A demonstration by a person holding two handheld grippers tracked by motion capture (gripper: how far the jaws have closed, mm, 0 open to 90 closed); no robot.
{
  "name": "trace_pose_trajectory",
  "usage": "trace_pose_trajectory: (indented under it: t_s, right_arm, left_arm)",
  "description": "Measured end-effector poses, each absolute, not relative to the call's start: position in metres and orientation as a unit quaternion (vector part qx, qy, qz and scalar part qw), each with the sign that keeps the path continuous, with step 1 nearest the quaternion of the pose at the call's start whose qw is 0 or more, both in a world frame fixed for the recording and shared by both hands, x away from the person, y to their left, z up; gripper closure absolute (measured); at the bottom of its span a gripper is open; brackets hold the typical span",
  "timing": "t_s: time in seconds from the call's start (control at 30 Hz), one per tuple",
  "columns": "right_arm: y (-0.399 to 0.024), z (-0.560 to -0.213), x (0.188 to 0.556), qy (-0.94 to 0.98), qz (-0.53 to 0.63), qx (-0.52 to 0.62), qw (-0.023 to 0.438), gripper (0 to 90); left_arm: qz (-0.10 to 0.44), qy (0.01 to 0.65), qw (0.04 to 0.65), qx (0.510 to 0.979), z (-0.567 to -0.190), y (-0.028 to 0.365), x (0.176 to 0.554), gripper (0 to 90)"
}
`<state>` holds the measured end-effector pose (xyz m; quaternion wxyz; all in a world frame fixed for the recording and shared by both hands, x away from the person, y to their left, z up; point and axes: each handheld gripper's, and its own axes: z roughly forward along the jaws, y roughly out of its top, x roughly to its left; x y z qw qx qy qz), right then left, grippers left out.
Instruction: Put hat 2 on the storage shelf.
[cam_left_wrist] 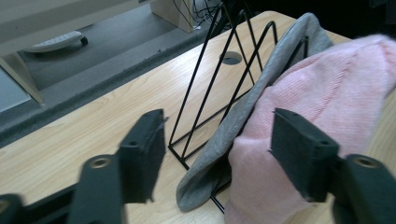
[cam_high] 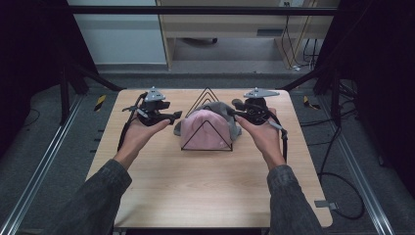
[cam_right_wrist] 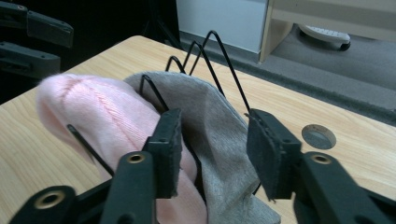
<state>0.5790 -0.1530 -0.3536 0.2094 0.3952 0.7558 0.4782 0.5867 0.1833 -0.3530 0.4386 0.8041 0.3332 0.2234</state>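
Observation:
A black wire rack point(cam_high: 206, 94) of triangular dividers stands at the middle of the wooden table point(cam_high: 195, 186). A pink knit cloth point(cam_high: 208, 129) sits in its front slots and a grey cloth point(cam_high: 223, 108) lies just behind it. My left gripper point(cam_high: 173, 117) hovers at the rack's left side. Seen from the left gripper view, its jaws point(cam_left_wrist: 217, 126) stand wide apart and touch nothing, with the pink cloth point(cam_left_wrist: 327, 93) and grey cloth point(cam_left_wrist: 261, 93) ahead. My right gripper point(cam_high: 235, 109) is at the rack's right side, and it is open point(cam_right_wrist: 214, 119) around the grey cloth point(cam_right_wrist: 205, 107) without pressing it.
A round grey cable hole point(cam_right_wrist: 318, 136) is set in the tabletop behind the rack. Black frame posts stand at both far corners of the table. Cables point(cam_high: 342, 196) lie on the floor to the right, and a wooden cabinet point(cam_high: 220, 29) is beyond.

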Motion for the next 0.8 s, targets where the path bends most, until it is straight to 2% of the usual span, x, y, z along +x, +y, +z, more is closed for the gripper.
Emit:
trace_pose_trajectory:
  t_s: [0.13, 0.3, 0.5, 0.8]
  right_arm:
    - [-0.152, -0.346, 0.572, 0.751, 0.481, 0.395, 0.220, 44.4]
    - [-0.148, -0.335, 0.560, 0.751, 0.481, 0.391, 0.229, 27.6]
    - [-0.145, -0.327, 0.540, 0.754, 0.474, 0.385, 0.243, 14.7]
    - [-0.148, -0.322, 0.519, 0.761, 0.468, 0.370, 0.254, 8.5]
  left_arm:
    - [0.224, 0.330, 0.444, 0.802, -0.346, 0.184, 0.579, 19.4]
    - [0.213, 0.310, 0.447, 0.812, -0.339, 0.183, 0.563, 9.1]
    - [0.204, 0.290, 0.444, 0.823, -0.342, 0.183, 0.543, 5.3]
    - [0.201, 0.267, 0.426, 0.841, -0.347, 0.183, 0.518, 4.5]
